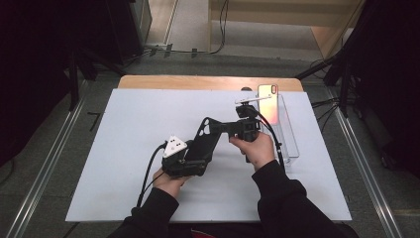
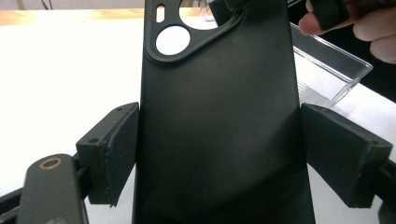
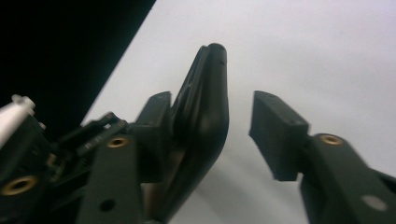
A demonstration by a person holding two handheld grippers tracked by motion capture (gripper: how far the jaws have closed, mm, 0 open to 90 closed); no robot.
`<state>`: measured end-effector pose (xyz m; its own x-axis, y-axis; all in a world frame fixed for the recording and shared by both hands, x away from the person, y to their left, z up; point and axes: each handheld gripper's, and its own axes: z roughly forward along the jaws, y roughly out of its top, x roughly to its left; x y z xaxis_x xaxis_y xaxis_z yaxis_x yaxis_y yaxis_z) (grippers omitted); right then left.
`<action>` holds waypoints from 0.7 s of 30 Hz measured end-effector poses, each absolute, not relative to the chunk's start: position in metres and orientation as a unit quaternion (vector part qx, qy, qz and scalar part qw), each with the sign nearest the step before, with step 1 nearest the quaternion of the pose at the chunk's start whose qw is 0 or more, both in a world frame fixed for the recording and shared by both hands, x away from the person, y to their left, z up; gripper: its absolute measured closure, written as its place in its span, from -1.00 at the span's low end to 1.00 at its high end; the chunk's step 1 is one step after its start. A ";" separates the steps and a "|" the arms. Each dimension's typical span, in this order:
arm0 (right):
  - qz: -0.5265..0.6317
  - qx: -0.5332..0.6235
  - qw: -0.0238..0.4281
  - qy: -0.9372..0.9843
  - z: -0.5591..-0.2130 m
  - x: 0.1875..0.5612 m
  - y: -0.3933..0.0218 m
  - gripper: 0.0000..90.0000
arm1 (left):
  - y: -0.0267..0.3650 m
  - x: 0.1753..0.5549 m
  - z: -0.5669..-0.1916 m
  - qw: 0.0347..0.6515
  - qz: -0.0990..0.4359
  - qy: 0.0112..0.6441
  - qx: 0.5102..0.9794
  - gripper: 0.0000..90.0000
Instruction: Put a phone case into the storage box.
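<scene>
Two grippers share one black phone case (image 1: 207, 140) above the middle of the white surface (image 1: 124, 148). Our left gripper (image 2: 219, 154) fingers clamp its sides; our right gripper (image 3: 212, 135) fingers straddle its top corner, one pad touching, the other apart. We should close squarely.

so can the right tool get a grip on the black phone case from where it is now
Probably yes: the right tool already straddles the black phone case's top end, one pad touching, the other apart, with nothing between.

Black sleeves (image 1: 277, 198), black claws, trailing cables
</scene>
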<state>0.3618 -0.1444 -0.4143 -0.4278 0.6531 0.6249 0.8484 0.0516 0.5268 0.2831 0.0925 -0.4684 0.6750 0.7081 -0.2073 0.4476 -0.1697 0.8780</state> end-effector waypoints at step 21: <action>-0.478 -0.515 0.171 -0.690 -0.399 0.358 -0.149 0.72 | 0.090 0.285 -0.464 0.525 0.114 0.364 0.761 -0.71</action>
<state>0.3576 -0.1491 -0.3991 -0.4104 0.5484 0.7286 0.8749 0.0115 0.4841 0.2849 0.0899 -0.4638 0.7097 0.6728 -0.2090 0.4340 -0.1839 0.8819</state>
